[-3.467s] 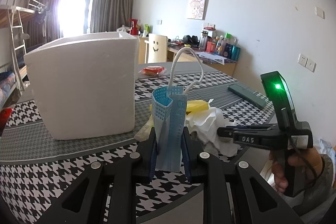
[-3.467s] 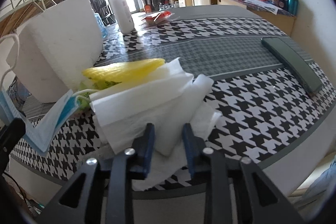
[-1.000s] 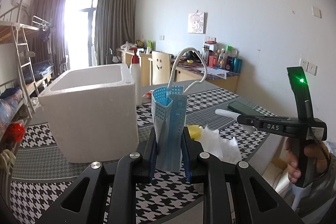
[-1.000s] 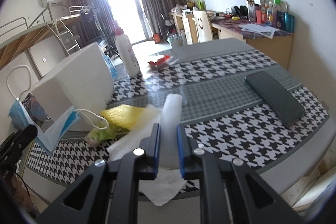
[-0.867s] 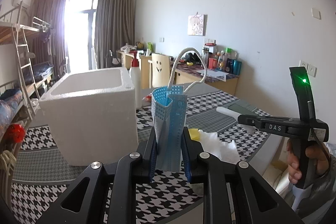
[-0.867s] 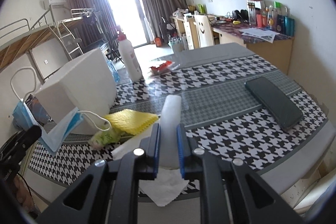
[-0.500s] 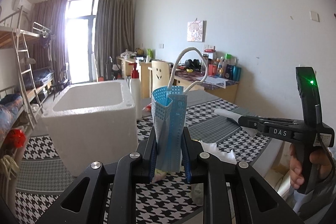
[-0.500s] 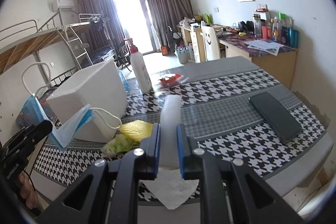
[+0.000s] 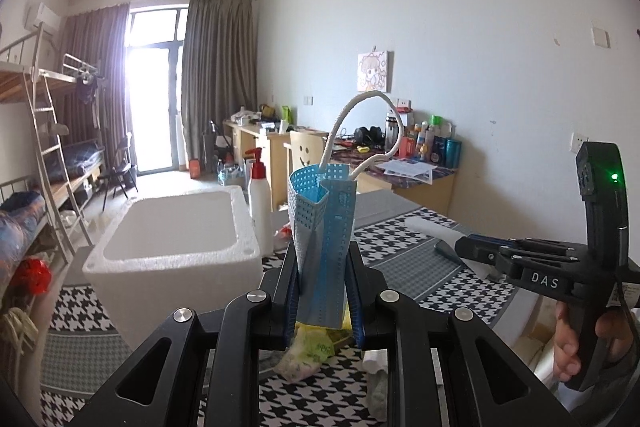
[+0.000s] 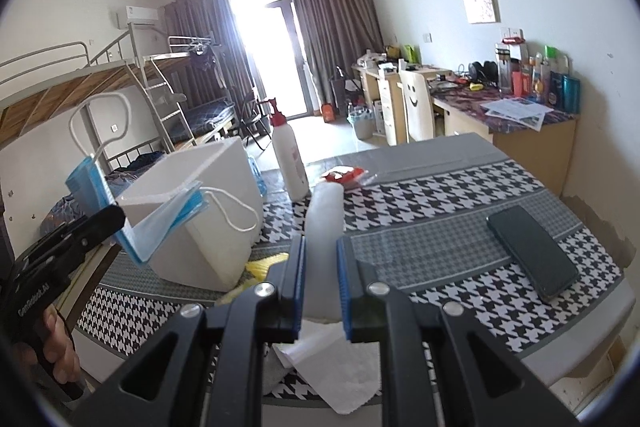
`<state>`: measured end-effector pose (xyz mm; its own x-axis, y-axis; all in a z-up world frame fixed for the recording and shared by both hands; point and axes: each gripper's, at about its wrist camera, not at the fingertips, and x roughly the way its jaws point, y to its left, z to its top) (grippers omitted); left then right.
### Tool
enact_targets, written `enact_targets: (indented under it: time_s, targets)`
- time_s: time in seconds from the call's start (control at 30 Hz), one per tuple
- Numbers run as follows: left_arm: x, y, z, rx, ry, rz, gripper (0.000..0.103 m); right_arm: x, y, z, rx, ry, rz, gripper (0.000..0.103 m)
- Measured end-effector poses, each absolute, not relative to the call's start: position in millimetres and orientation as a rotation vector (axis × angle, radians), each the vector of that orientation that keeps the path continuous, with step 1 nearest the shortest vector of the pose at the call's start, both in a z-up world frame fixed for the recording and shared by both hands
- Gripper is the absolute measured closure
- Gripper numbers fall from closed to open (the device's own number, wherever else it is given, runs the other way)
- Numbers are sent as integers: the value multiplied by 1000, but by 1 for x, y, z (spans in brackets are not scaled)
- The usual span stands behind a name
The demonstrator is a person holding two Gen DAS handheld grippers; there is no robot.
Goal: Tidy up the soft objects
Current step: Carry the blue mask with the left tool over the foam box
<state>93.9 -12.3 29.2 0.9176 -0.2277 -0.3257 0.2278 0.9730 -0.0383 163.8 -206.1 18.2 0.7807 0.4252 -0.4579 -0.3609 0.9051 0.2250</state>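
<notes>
My left gripper point(image 9: 322, 259) is shut on a folded blue face mask point(image 9: 324, 227) with white ear loops and holds it high above the table. The mask also shows in the right wrist view point(image 10: 156, 215), next to the white foam box point(image 10: 200, 211). My right gripper point(image 10: 322, 255) is shut on a white tissue point(image 10: 324, 227), whose loose end hangs below the fingers. The right gripper also shows in the left wrist view point(image 9: 464, 247). The foam box point(image 9: 176, 247) is open at the top and looks empty. A yellow cloth point(image 10: 266, 263) and a crumpled greenish piece point(image 9: 308, 351) lie on the table.
A white pump bottle point(image 10: 290, 163) stands behind the foam box. A dark phone point(image 10: 532, 251) lies at the right of the houndstooth tablecloth point(image 10: 432, 211). A red and white packet point(image 10: 344, 175) lies further back. A chair and a cluttered desk stand beyond the table.
Both grippers have risen, each keeping its hold. The foam box's open top now shows from above. The tissue has been lifted off the pile.
</notes>
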Motion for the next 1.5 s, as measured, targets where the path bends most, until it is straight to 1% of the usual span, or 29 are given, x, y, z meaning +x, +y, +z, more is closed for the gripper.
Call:
enact_targets:
  time_s: [0.73, 1.1, 1.5]
  targets:
    - [109, -14, 49, 8, 291, -182, 81, 175, -191, 36, 104, 459, 478, 85]
    - [120, -1, 62, -6, 267, -110, 81, 185, -175, 53, 106, 434, 539, 85]
    - [138, 23, 64, -16, 273, 12, 81, 204, -144, 57, 93, 450, 629, 84]
